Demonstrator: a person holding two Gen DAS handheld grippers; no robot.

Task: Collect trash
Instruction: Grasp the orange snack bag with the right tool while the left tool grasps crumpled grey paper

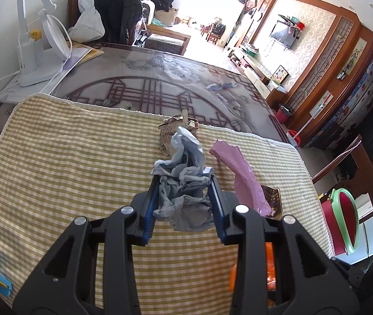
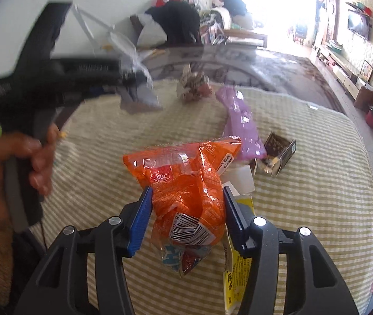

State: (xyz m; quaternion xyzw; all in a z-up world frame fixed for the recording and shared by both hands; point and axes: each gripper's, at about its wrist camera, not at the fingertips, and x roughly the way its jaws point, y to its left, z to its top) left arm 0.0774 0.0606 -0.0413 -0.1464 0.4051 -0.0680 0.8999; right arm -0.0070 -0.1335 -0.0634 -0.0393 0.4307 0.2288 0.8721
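Barcoded orange snack wrapper [image 2: 186, 197] between right tongs [image 2: 186, 199]

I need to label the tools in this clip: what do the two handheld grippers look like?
Both match: black plastic bodies with triangular cut-outs and round silver pivot pins. The left gripper and right gripper each have two blue ribbed fingers. From the right wrist view, the left one has a black pistol-style handle with a grey trigger; a thin dark cable hangs below it.
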